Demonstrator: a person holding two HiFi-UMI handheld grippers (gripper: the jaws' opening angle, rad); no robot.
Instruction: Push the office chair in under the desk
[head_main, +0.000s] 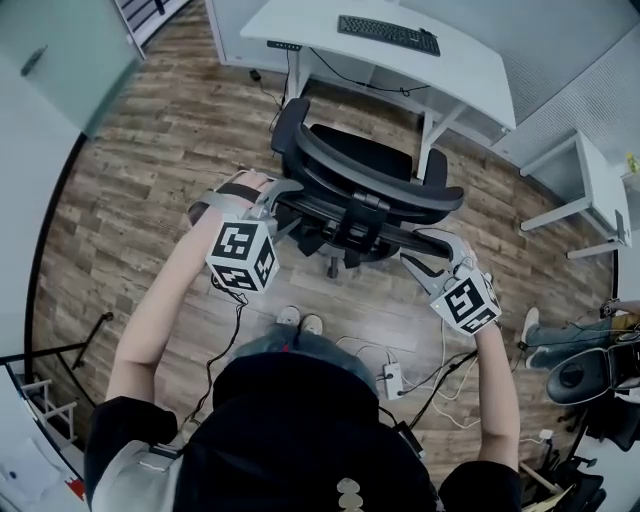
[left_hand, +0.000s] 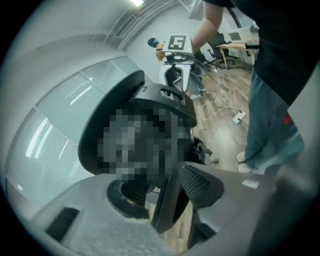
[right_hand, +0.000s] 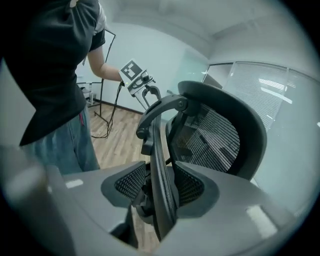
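Black mesh office chair (head_main: 360, 175) upright, seat facing white desk (head_main: 300, 25), standing just before it, not tucked under.

Editor: How does the head view read?
Photographer: Bright, even overhead light on the wood floor (head_main: 150, 170); only a soft shadow under the office chair (head_main: 360, 190); straight lines bow and the corners go dark.
Editor: And the two gripper views?
Photographer: A ceiling light (left_hand: 136, 3) flares white in the left one; pale streaks glare on the glass panel (right_hand: 280, 95) in the right; nearest parts blurred; black rims.
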